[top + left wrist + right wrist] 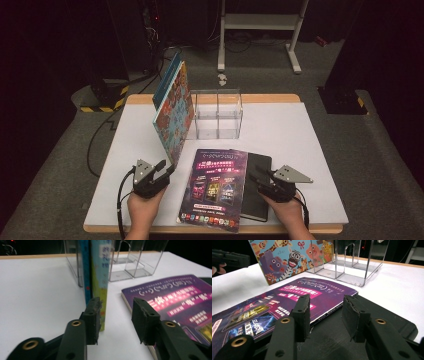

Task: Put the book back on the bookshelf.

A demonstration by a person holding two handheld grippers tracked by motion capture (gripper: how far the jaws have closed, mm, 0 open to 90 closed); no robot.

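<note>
1. Picture book (pixel 173 112) stands upright beside the clear rack (pixel 218 114), at the open left gripper (pixel 115 315).
2. Shiny purple magazine (pixel 216 187) lies flat, overlapping a black notebook (pixel 259 186) under the open right gripper (pixel 325 315).

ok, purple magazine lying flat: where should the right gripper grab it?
Probably the magazine's right long edge, where it overlaps the black notebook and sits raised off the table. Come in low from the right with the right gripper, one jaw over the cover and one under the raised edge. Elsewhere it lies flat, so there is little to pinch.
</note>
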